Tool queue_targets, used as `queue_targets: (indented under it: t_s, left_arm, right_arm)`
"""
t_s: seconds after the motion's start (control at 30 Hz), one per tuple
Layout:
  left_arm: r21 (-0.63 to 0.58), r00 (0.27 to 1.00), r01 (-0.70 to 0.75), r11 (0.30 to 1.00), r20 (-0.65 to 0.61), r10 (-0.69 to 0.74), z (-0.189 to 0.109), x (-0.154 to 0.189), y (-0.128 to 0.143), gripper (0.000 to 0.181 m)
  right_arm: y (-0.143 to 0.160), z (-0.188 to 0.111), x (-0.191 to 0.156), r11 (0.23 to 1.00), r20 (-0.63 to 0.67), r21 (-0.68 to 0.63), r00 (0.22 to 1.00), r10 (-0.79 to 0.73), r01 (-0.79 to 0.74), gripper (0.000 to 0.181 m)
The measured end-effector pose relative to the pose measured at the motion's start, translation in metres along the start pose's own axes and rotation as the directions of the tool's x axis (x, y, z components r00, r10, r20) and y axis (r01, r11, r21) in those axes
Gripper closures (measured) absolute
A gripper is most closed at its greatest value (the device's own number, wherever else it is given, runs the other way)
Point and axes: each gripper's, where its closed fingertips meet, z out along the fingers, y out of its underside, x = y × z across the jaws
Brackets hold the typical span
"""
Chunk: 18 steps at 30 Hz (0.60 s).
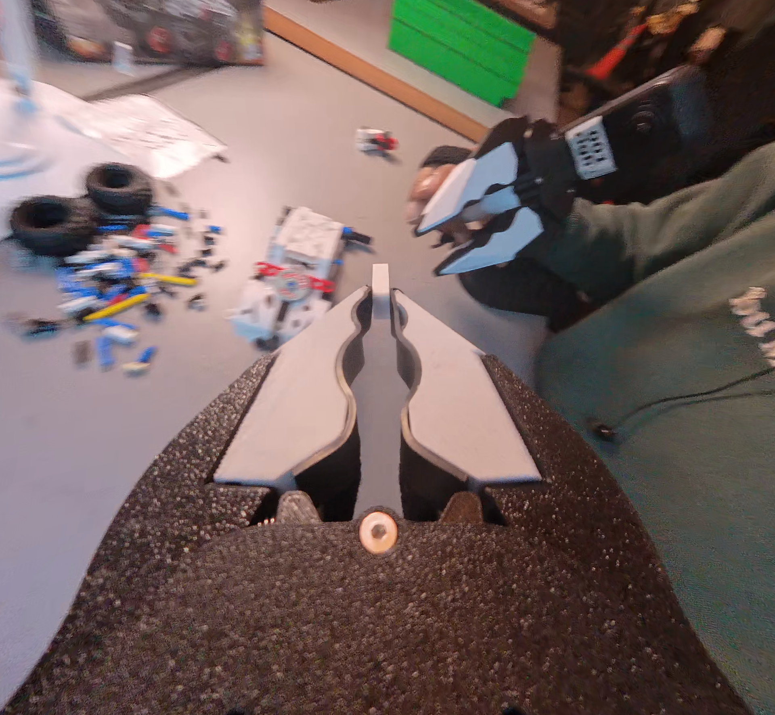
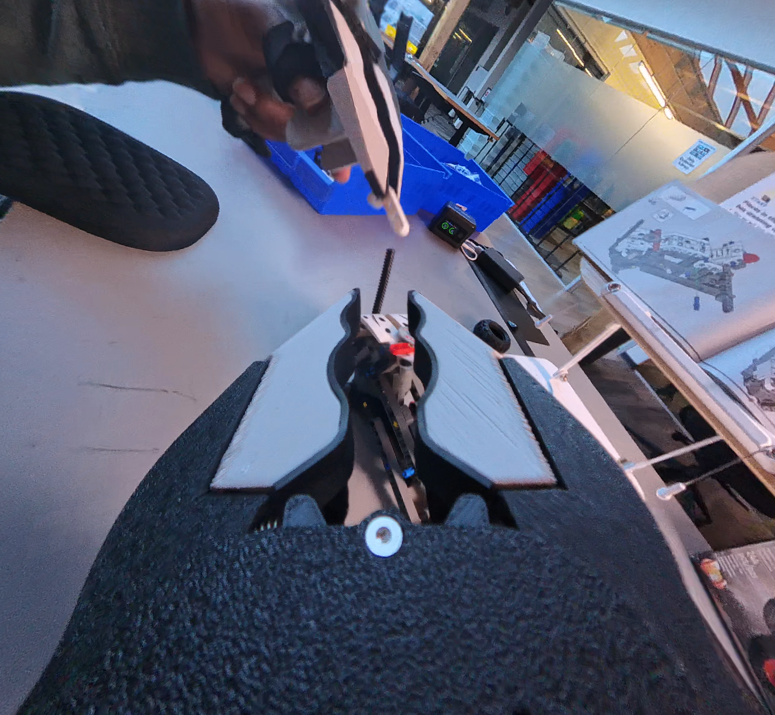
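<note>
While left claw (image 1: 380, 294) grips white beam (image 1: 380, 281) | grey table (image 1: 272, 141) | workshop

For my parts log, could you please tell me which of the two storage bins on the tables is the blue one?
The blue bin is the one in the right wrist view, behind the left tool. The other bin, in the left wrist view at the far table edge, is green.

Heads up, your pile of small bricks (image 1: 117, 275) on the left is way too blurred to tell pieces apart, the box (image 1: 146, 2) at the far left is smeared too, and the gripper fingers (image 2: 474, 401) hide most of that brick assembly (image 2: 394, 380).
</note>
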Motion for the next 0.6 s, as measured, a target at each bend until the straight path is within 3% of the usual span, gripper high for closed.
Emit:
queue_targets:
  t_s: [0.07, 0.13, 0.2, 0.3, 0.4, 0.47, 0.6]
  left_arm:
    - [-0.028, 0.947, -0.076, 0.997, 0.31, 0.081, -0.05, -0.049, -0.006, 0.174]
    - [-0.09, 0.792, -0.086, 0.992, 0.598, 0.122, -0.117, -0.1, -0.005, 0.174]
    - [-0.154, 0.628, -0.007, 0.988, 0.768, 0.124, -0.18, -0.137, 0.013, 0.174]
    - [-0.175, 0.505, 0.182, 0.968, 0.861, 0.061, -0.236, -0.176, 0.061, 0.174]
    - [-0.156, 0.497, 0.312, 0.937, 0.868, -0.021, -0.248, -0.197, 0.106, 0.173]
    - [-0.173, 0.444, 0.364, 0.915, 0.896, -0.007, -0.258, -0.208, 0.129, 0.173]
    - [-0.179, 0.403, 0.417, 0.891, 0.915, -0.005, -0.262, -0.215, 0.15, 0.173]
  right_arm:
    - [0.004, -0.005, 0.01, 1.0, -0.018, -0.006, 0.999, 0.03, -0.03, 0.161]
    - [0.009, -0.009, 0.018, 0.998, -0.037, -0.02, 0.998, 0.052, -0.053, 0.161]
    - [0.014, -0.013, 0.023, 0.997, -0.054, -0.029, 0.996, 0.069, -0.071, 0.162]
    - [0.026, -0.014, 0.026, 0.993, -0.068, -0.072, 0.994, 0.085, -0.09, 0.162]
    - [0.035, -0.014, 0.023, 0.989, -0.063, -0.106, 0.994, 0.094, -0.101, 0.163]
    - [0.042, -0.014, 0.023, 0.986, -0.069, -0.129, 0.993, 0.1, -0.108, 0.163]
    - [0.052, -0.017, 0.027, 0.977, -0.091, -0.152, 0.987, 0.134, -0.147, 0.163]
